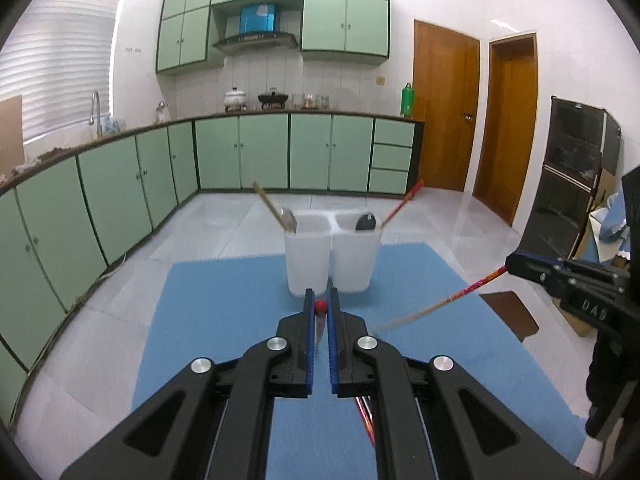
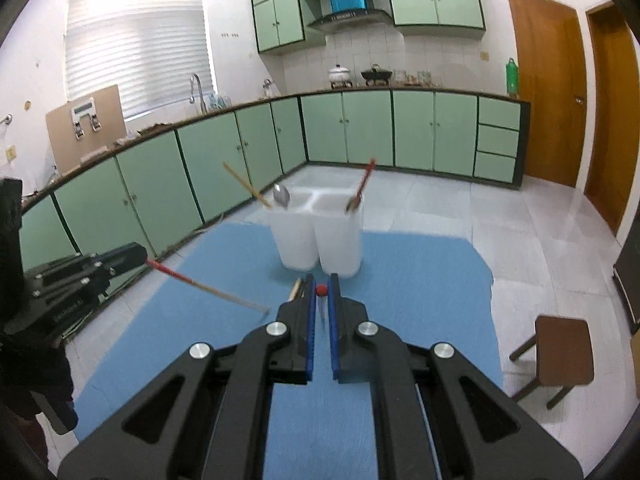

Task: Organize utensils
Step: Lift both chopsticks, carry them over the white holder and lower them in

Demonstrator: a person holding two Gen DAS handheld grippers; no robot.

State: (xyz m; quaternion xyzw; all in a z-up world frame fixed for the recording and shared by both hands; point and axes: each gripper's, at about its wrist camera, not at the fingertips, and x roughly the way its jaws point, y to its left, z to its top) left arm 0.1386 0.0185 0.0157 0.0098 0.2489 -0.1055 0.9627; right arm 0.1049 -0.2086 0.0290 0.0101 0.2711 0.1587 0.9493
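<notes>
Red-ended chopsticks are clamped one in each of my tools, left gripper (image 1: 321,312) and right gripper (image 2: 321,294), both just short of the white holder (image 1: 332,256), so next I must tip each over a compartment and release.

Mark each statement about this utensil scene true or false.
1. The white plastic two-compartment holder stands on the blue mat. True.
2. Both compartments are empty. False: one holds a wooden chopstick and a metal spoon, the other a red chopstick and a black spoon.
3. The right gripper is shut on a red-and-wood chopstick. True.
4. The left gripper is wide open. False: it is shut on a second red-and-wood chopstick.
</notes>
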